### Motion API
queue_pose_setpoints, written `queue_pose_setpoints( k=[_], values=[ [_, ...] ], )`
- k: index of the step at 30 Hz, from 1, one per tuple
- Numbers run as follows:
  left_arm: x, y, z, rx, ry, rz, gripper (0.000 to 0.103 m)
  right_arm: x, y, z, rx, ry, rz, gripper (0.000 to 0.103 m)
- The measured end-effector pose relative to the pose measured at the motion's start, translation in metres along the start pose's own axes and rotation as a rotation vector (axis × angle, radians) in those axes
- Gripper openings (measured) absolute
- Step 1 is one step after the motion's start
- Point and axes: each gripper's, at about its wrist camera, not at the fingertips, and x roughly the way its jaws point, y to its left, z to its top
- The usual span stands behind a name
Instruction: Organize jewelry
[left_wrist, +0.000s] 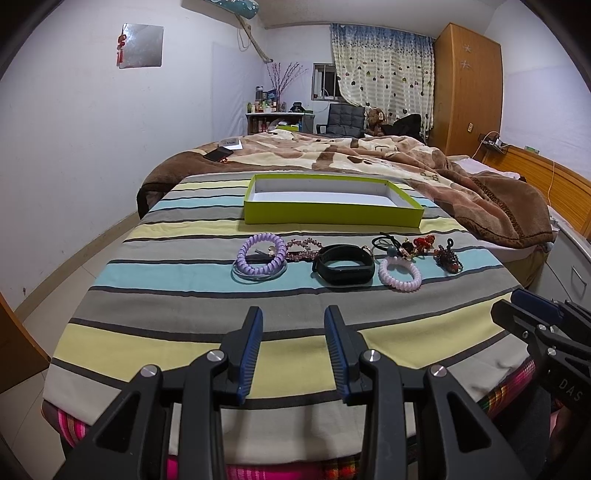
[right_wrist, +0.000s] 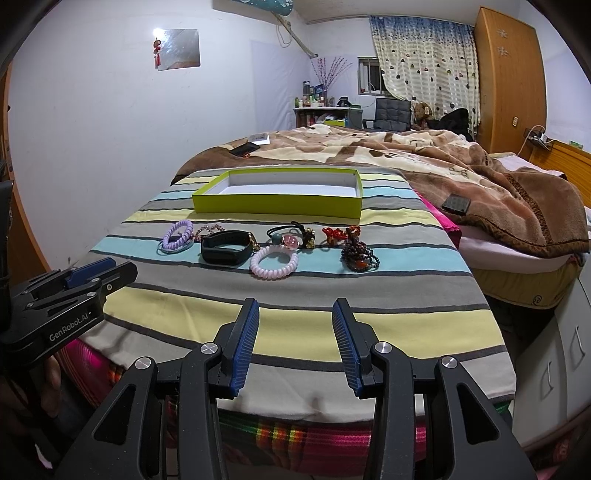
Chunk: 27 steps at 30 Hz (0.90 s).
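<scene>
A row of jewelry lies on the striped cloth: a purple coil band (left_wrist: 261, 254) (right_wrist: 178, 234), a black wristband (left_wrist: 343, 264) (right_wrist: 225, 252), a pink coil band (left_wrist: 400, 275) (right_wrist: 273, 263), a dark bead bracelet (left_wrist: 448, 258) (right_wrist: 359, 255), and red ornaments (right_wrist: 334, 234). An empty lime-green box (left_wrist: 332, 216) (right_wrist: 277, 206) stands behind them. My left gripper (left_wrist: 294, 317) is open and empty at the near edge, short of the row. My right gripper (right_wrist: 295, 308) is open and empty beside it; it also shows in the left wrist view (left_wrist: 532, 306).
A brown blanket (right_wrist: 480, 177) covers the bed behind and to the right, with a phone (right_wrist: 456, 204) on it and another phone (left_wrist: 218, 153) at the far left. A white cabinet (right_wrist: 561, 354) stands at the right. The cloth's front edge drops off below the grippers.
</scene>
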Motion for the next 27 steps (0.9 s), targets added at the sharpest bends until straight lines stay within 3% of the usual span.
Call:
queue_pose_setpoints(
  k=[27],
  values=[
    [0.0036, -0.0023, -0.0011, 0.007, 0.012, -0.003, 0.037, 0.0007, -0.0025, 0.0016, 0.005, -0.002, 0.0, 0.042]
  ],
)
